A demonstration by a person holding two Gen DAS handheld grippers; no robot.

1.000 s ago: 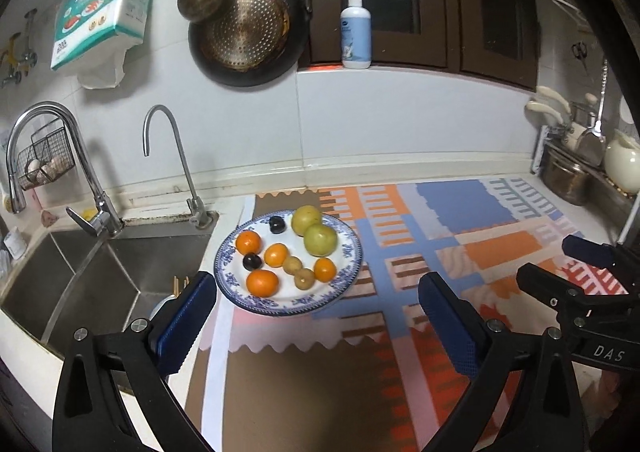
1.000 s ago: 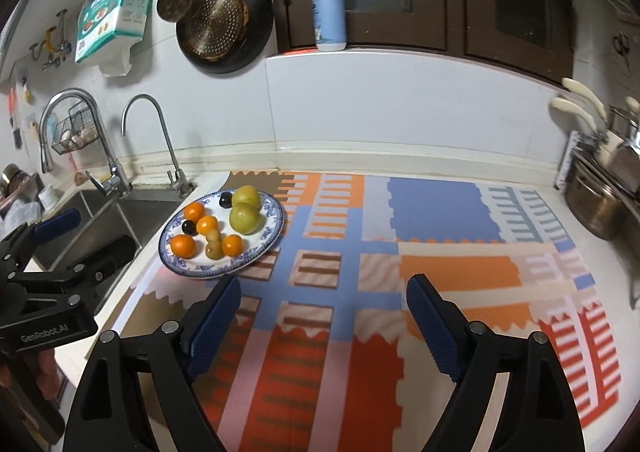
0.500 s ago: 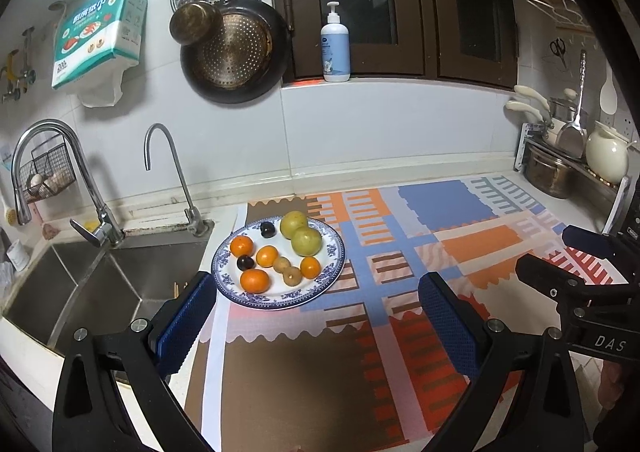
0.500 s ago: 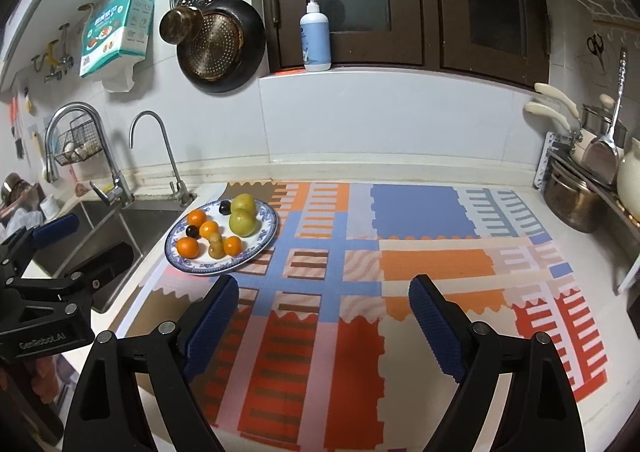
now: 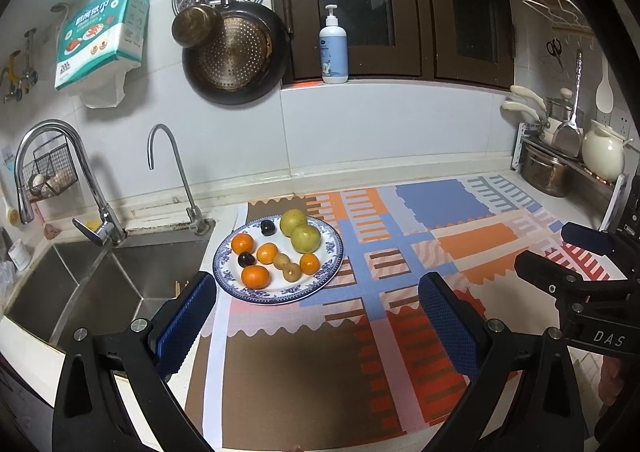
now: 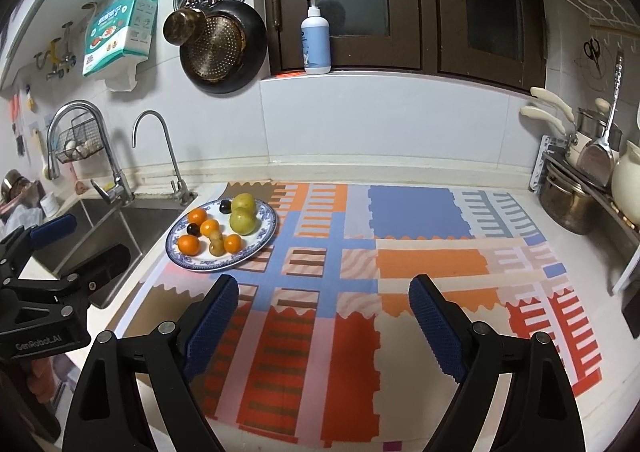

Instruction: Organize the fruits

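A blue-rimmed white plate (image 5: pixel 335 252) (image 6: pixel 269 227) sits on the patterned mat beside the sink. On it lie several oranges (image 5: pixel 255 277) (image 6: pixel 189 245), two green fruits (image 5: pixel 305 238) (image 6: pixel 243 221), two dark plums (image 5: pixel 267 227) (image 6: pixel 225 206) and two small brown fruits (image 5: pixel 291 271) (image 6: pixel 217 248). My left gripper (image 5: pixel 318 298) hovers open in front of the plate, nothing between its blue pads. My right gripper (image 6: pixel 322 302) hangs open over the mat, right of the plate, holding nothing. Each gripper shows at the edge of the other's view.
A steel sink (image 5: pixel 92 284) with two taps (image 5: pixel 102 220) lies left of the plate. The striped mat (image 6: pixel 400 252) covers the counter. Pots and a cream kettle (image 5: pixel 604 150) crowd the right end. A pump bottle (image 5: pixel 333 48) stands on the sill; pans hang on the wall.
Both grippers have drawn back and slightly up from the plate, so it looks smaller and farther. Their jaws stay wide and nothing was picked up.
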